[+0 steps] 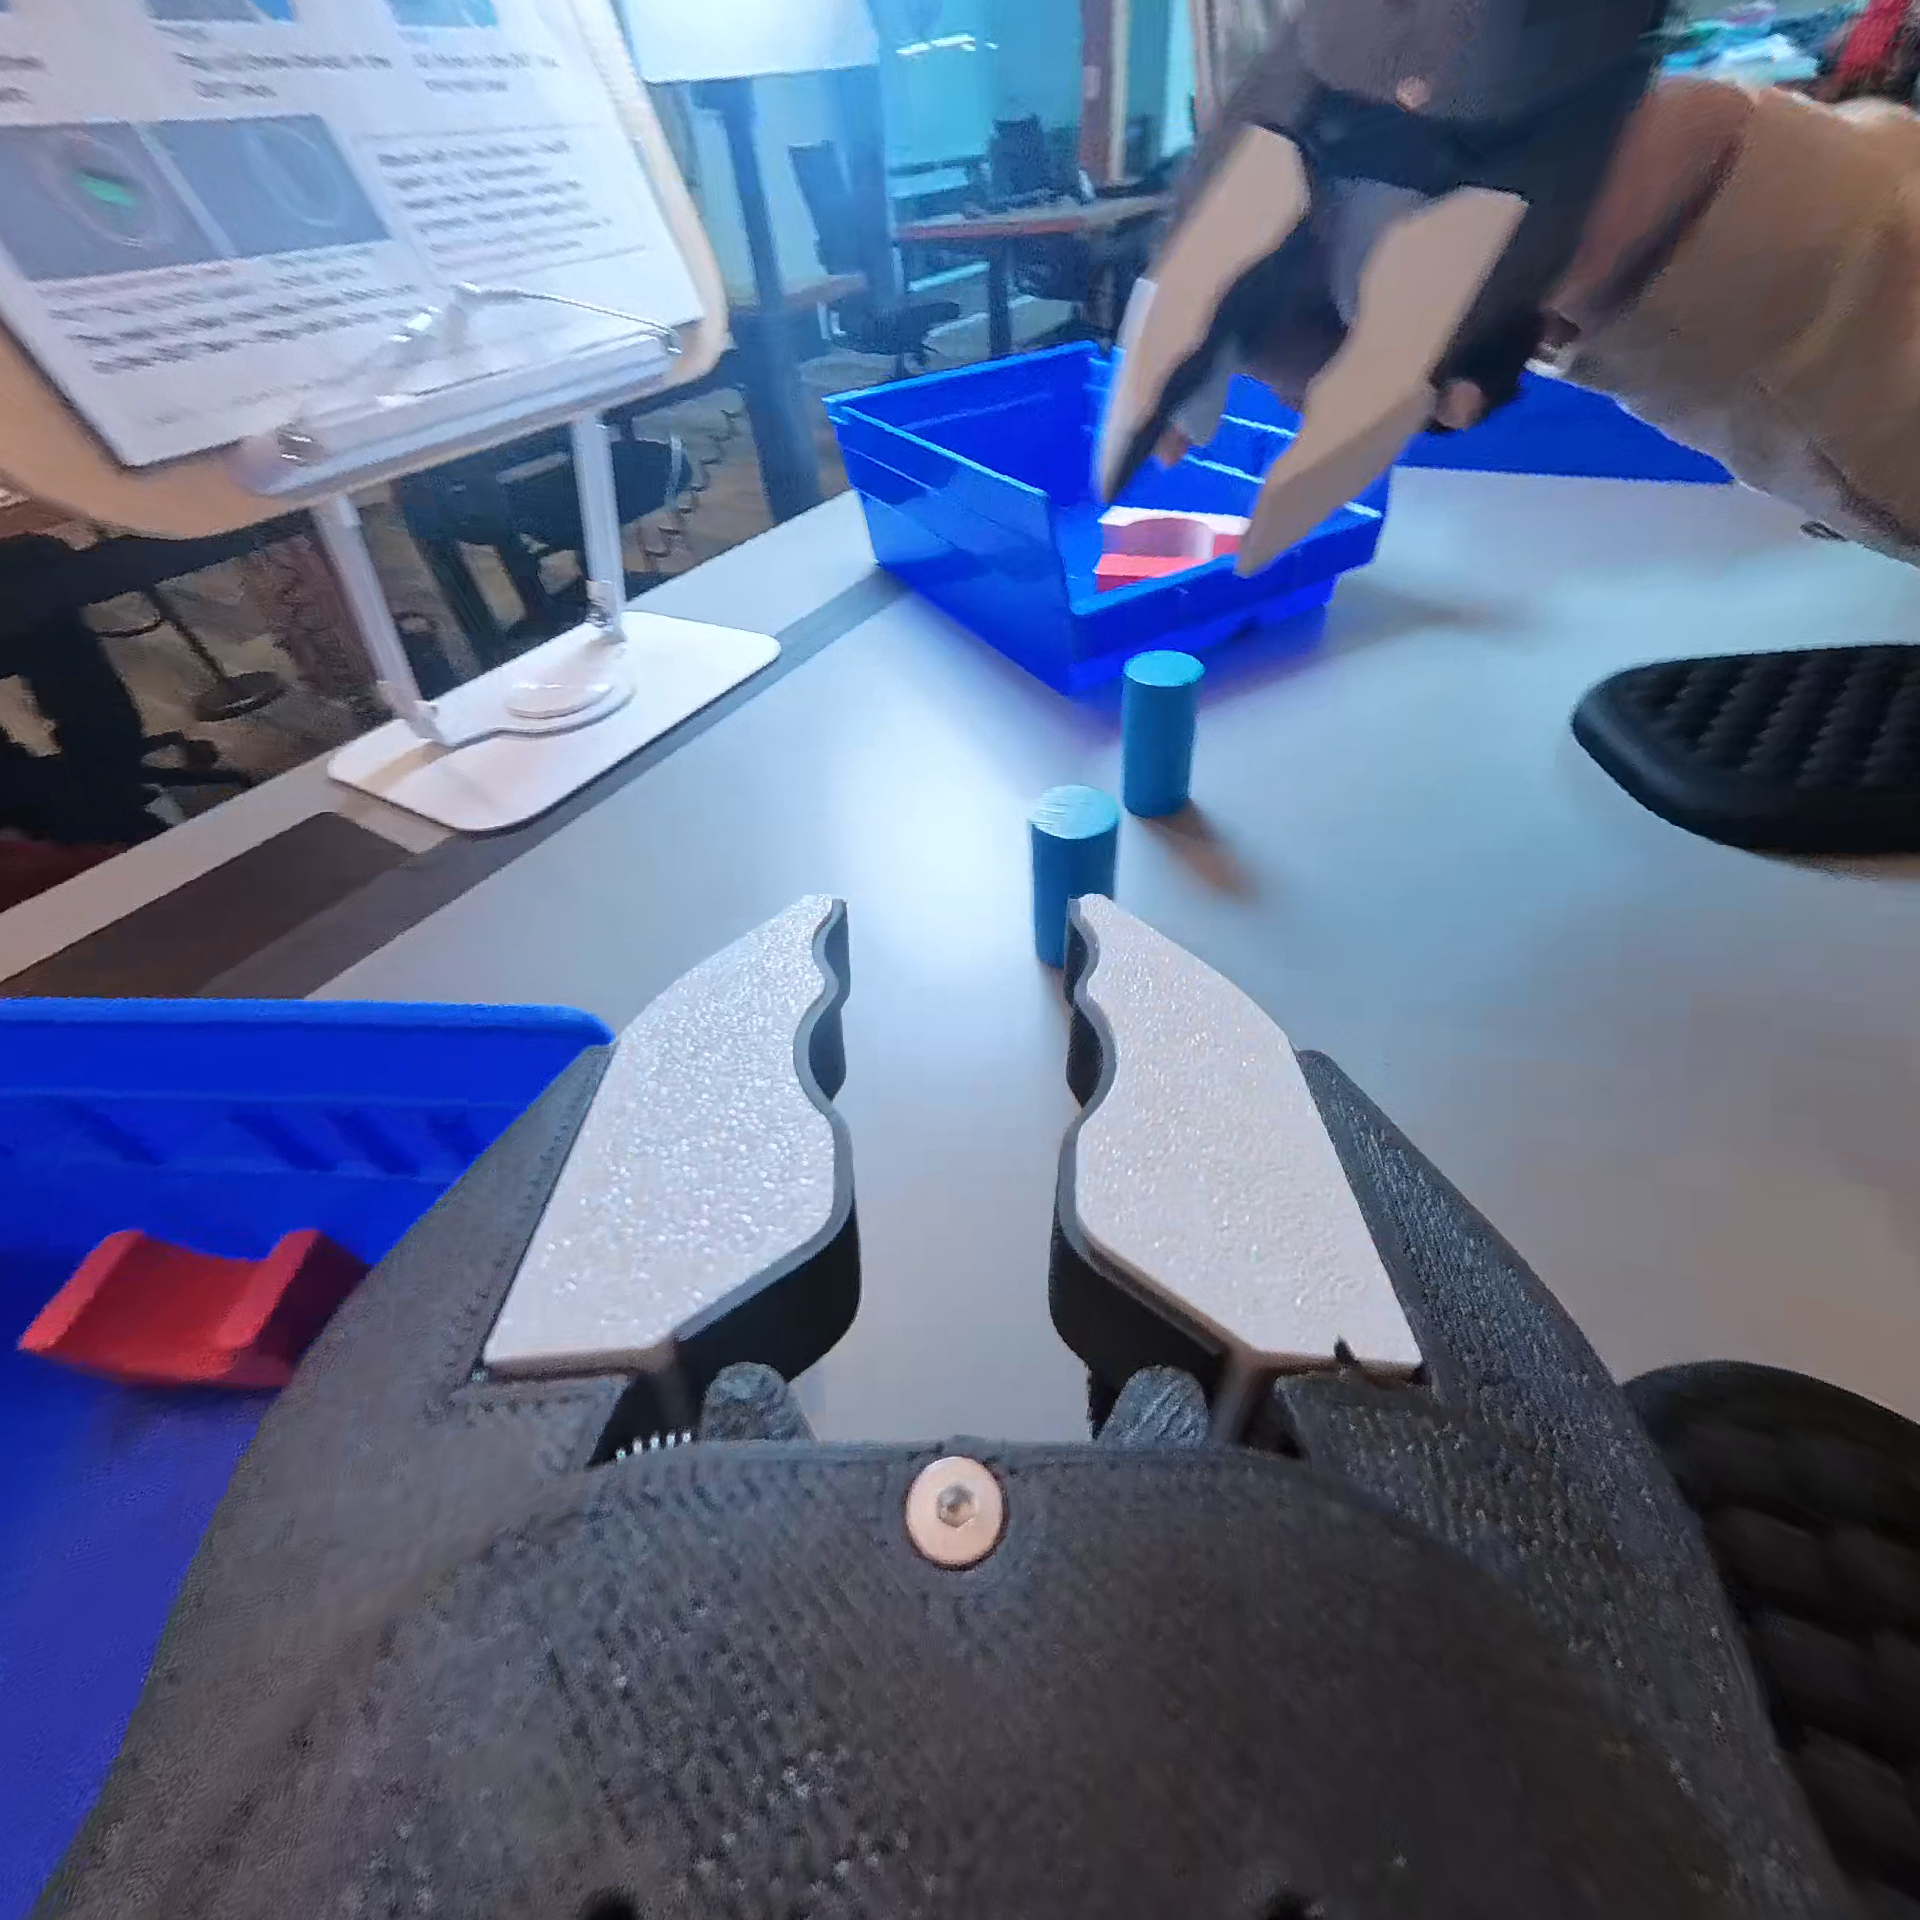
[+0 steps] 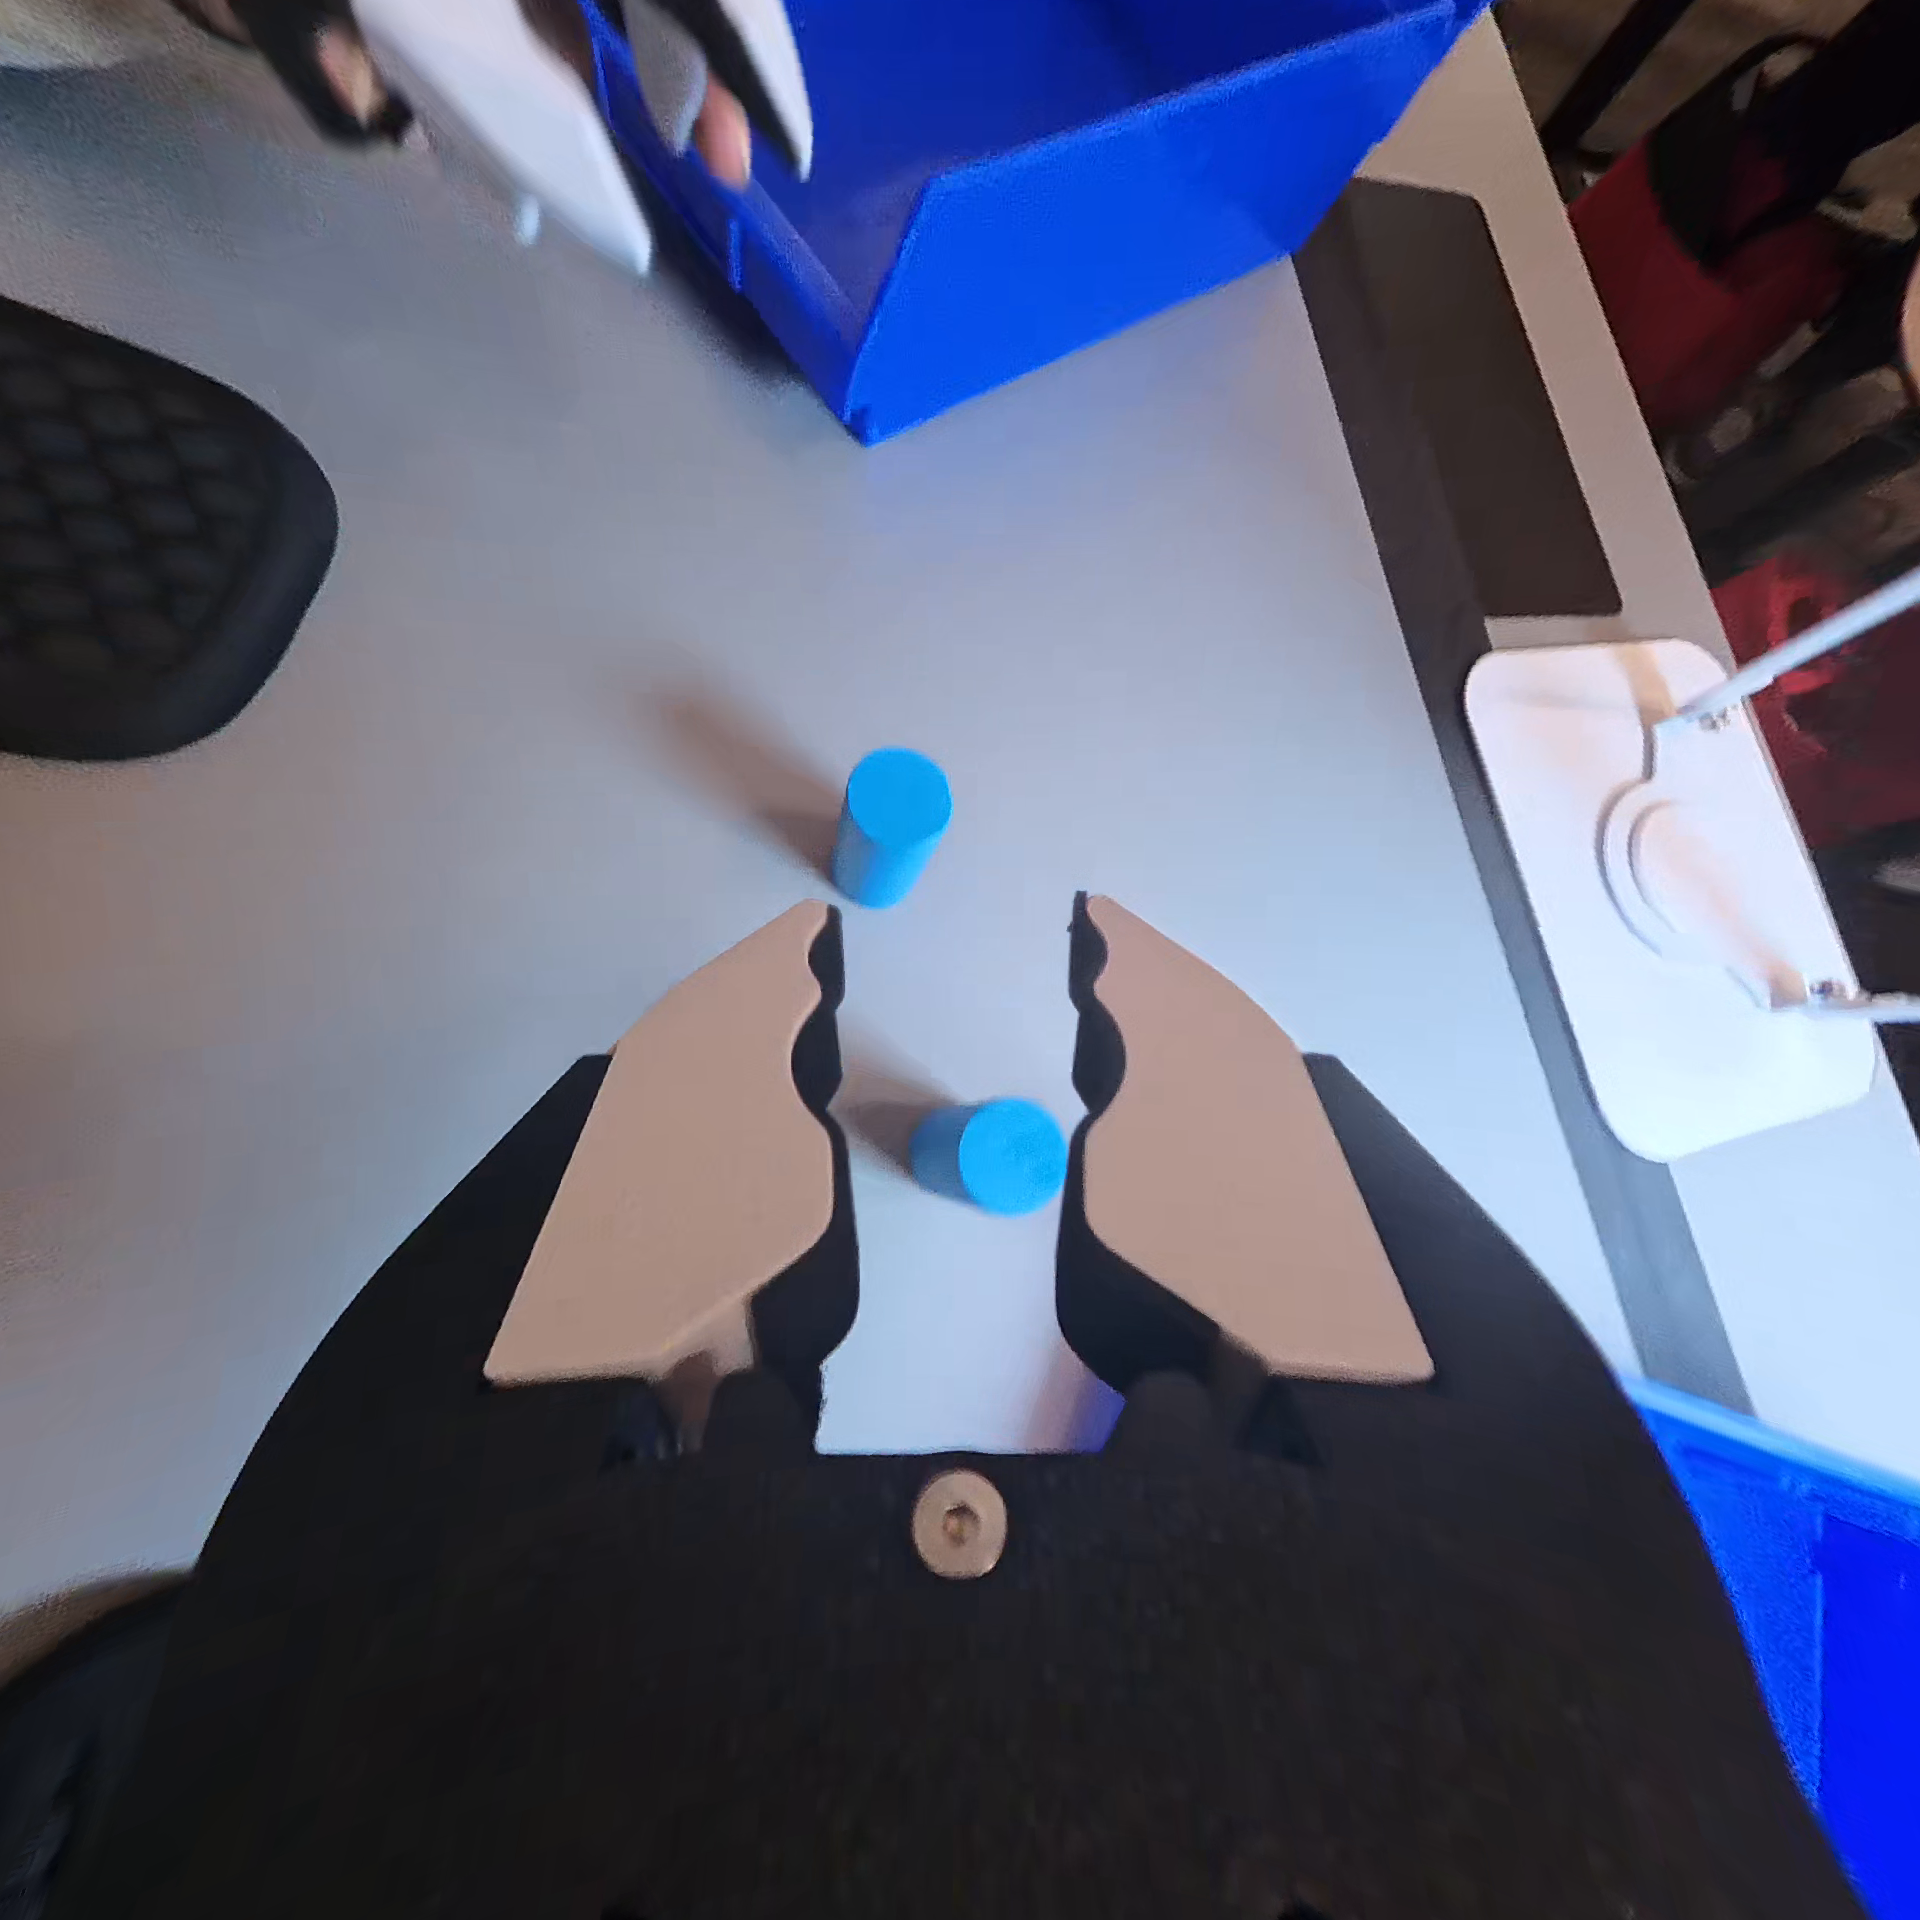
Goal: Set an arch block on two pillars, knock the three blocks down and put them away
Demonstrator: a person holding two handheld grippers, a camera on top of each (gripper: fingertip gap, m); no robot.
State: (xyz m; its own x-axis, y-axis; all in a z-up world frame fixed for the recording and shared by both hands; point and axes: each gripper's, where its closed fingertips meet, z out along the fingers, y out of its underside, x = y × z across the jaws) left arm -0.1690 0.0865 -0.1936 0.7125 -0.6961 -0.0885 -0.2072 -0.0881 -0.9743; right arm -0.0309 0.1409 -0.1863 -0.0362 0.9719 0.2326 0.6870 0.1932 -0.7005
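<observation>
The near blue pillar (image 1: pixel 1070 868) is partly covered at its foot by a finger of the left gripper (image 1: pixel 956 935). The pink arch block (image 1: pixel 1169 535) in the far blue bin (image 1: pixel 966 499) is partly screened by the motion-blurred right gripper (image 1: pixel 1179 530). The near blue bin (image 1: pixel 260 1101) and the red arch block (image 1: pixel 177 1309) in it are partly hidden behind the left gripper's body. The black pad (image 1: pixel 1766 748) is cut off by the right edge. The stand's printed sheet (image 1: pixel 312 197) is blurred.

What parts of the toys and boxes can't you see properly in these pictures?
- Far blue bin, left wrist view: the right tongs cover part of its inside and the red arch there.
- Near blue bin, same view: cut off by the edge.
- Near pillar: its base sits behind a finger.
</observation>
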